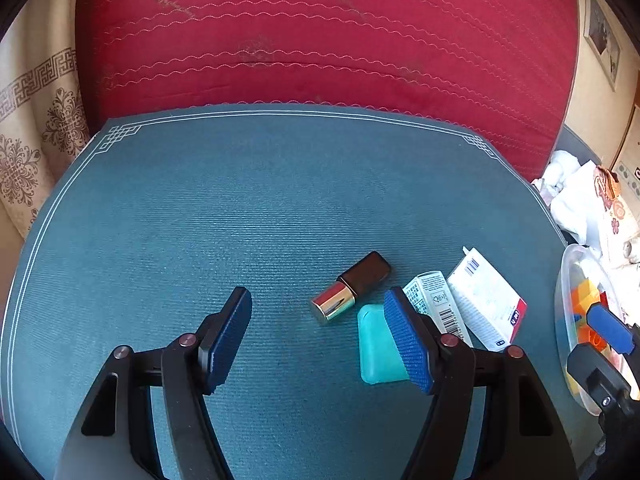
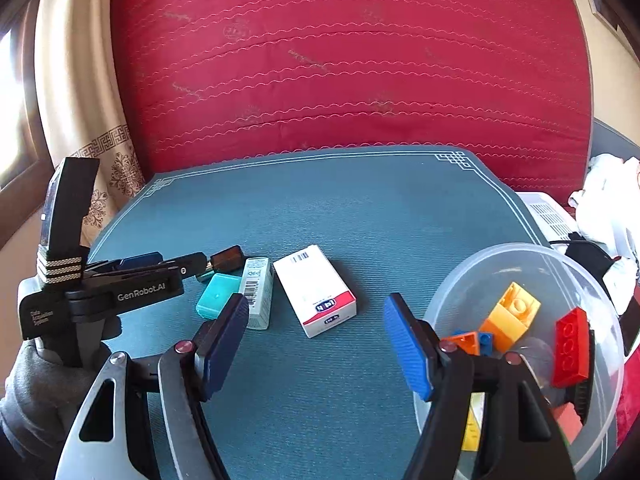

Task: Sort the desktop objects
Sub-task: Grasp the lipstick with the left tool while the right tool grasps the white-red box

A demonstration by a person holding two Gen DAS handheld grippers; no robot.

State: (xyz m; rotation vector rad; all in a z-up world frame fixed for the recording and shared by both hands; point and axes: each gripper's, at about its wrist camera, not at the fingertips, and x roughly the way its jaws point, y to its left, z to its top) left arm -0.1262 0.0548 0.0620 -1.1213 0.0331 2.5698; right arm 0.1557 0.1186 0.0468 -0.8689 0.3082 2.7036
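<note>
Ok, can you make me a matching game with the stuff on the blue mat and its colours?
Things:
1. small soap-like block
2. flat cardboard box with a stripe
3. little bottle with a shiny cap
4. round plastic bowl of toy bricks

Colours:
A. clear
B. dark brown and gold
C. turquoise
D. white and red

Pairs: 1-C, 2-D, 3-B, 4-A

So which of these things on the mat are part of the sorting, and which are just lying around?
For the sorting:
lipstick
teal case
narrow barcode box
white and red box
clear bowl holding toy bricks

Just lying about:
red cushion
patterned curtain
white cloths
</note>
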